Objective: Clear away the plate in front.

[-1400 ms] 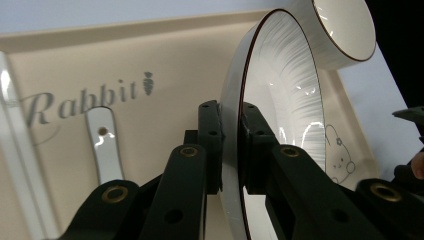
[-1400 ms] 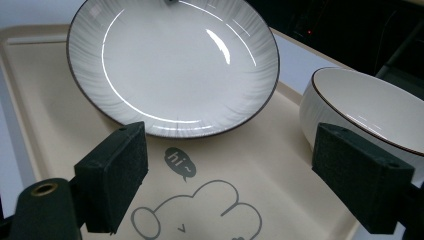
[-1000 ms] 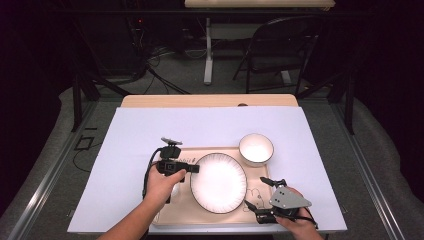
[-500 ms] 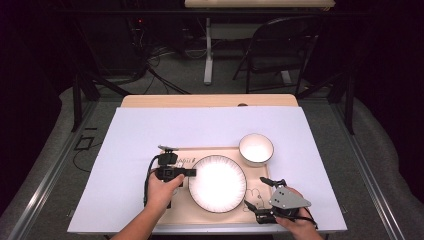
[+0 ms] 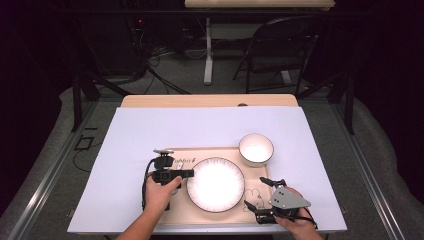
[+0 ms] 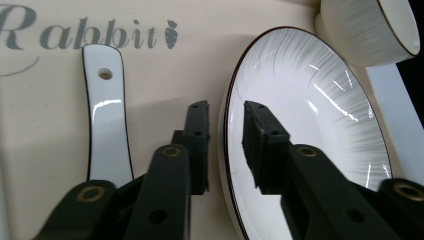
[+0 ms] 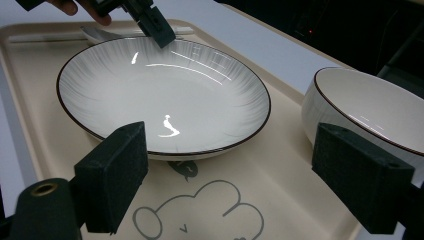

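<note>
Currently left gripper is straddling plate rim, jaws just opening, pads not pressing; spoon lying beside; right gripper gaping wide, empty, facing bowl.

Right gripper jaws wide apart over the tray — plate ahead, bowl beside it

- The plate sits on the tray, which lies on the table.
- The bowl stands on the tray's far right corner, just behind the plate.
- The spoon lies on the tray, left of the plate.
</note>
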{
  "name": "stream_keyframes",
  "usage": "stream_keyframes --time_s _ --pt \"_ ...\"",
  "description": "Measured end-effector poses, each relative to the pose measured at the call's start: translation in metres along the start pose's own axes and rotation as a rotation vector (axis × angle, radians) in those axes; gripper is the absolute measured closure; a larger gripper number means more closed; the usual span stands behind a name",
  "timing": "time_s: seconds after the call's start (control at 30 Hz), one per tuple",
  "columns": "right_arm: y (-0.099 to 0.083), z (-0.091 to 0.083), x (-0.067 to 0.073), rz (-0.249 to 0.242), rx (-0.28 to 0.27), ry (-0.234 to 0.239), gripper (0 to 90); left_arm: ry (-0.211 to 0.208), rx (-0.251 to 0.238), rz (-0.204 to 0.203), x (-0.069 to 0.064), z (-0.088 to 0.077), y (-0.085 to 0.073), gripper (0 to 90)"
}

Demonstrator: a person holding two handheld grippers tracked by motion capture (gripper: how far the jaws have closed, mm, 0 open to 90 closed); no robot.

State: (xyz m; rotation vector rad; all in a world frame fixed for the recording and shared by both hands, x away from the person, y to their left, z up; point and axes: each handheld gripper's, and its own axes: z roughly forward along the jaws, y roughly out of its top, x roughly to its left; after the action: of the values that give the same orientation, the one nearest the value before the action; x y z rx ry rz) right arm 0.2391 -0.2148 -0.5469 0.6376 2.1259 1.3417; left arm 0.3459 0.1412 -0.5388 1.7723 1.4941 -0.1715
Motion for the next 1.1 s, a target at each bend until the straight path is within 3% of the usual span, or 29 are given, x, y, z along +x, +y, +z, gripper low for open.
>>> stream_keyframes --time_s 0.23,0.27,0.3,0.33,0.5,0.77,1.1 --pt "0.0 0.0 0.0 -0.002 0.001 0.001 14.2 -0.002 -0.002 0.003 0.0 -0.001 0.0 66.9" --pt "0.0 0.0 0.0 -0.002 0.001 0.001 14.2 -0.005 -0.062 0.049 -0.001 -0.011 -0.001 66.9" --pt "0.0 0.0 0.0 -0.002 0.001 0.001 14.2 -0.005 -0.062 0.049 -0.001 -0.011 -0.001 55.9" --pt "0.0 0.0 0.0 -0.001 0.0 0.0 14.1 0.011 -0.093 0.076 -0.002 -0.017 0.0 55.9" --pt "0.0 0.0 0.0 -0.003 0.0 0.001 14.1 0.051 -0.138 0.12 -0.003 -0.027 0.0 46.4" --pt "0.0 0.0 0.001 -0.003 0.0 0.0 14.1 0.083 -0.192 0.163 0.001 -0.039 -0.001 40.4" --pt "0.0 0.0 0.001 0.001 0.001 -0.001 14.1 0.125 -0.234 0.21 0.012 -0.052 -0.01 40.4"
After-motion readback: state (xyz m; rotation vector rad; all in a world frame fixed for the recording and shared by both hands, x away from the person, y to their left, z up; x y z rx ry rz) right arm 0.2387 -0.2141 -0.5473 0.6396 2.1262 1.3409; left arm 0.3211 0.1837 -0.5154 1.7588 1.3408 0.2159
